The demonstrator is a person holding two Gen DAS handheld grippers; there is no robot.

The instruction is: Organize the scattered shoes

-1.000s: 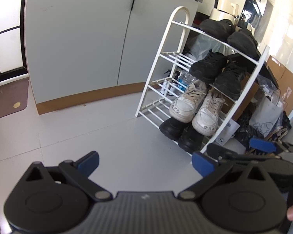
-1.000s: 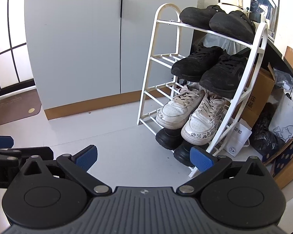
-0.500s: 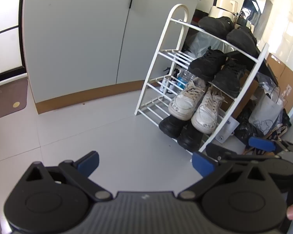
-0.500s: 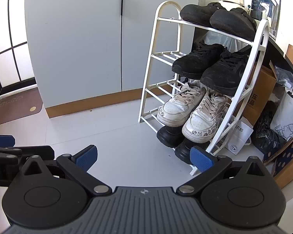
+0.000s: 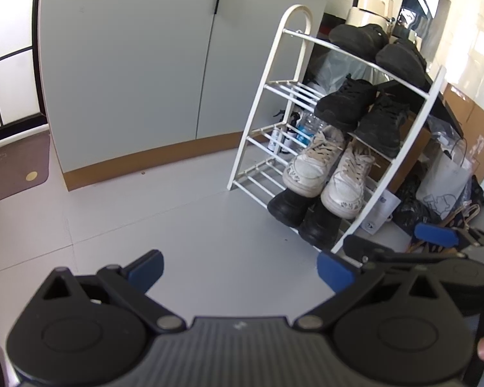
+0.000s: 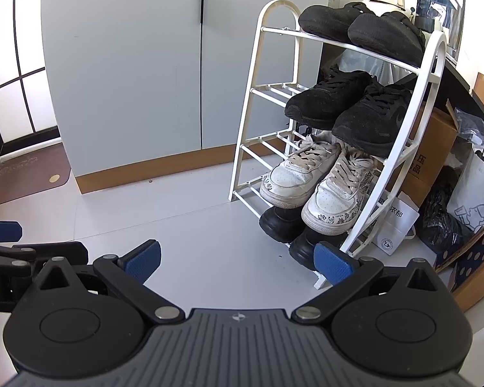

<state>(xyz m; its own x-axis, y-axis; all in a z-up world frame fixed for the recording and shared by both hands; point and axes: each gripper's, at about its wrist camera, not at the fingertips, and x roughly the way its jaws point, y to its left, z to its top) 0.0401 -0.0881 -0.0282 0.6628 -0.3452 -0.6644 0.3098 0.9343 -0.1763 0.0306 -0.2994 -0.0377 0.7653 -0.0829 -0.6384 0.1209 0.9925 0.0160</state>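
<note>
My left claw [image 5: 238, 266] spread wide, empty. My right claw [image 6: 238, 259] spread wide, empty. Shoes [image 6: 316, 180] sit in pairs on white rack [image 6: 413, 135], toes out, so floor [image 6: 193, 235] stays tidy.

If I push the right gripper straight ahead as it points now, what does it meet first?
Probably bare floor: the open right gripper aims at the tiles just left of the shoe rack. The black shoes on the bottom shelf sit slightly right of that line; depth is hard to judge.
</note>
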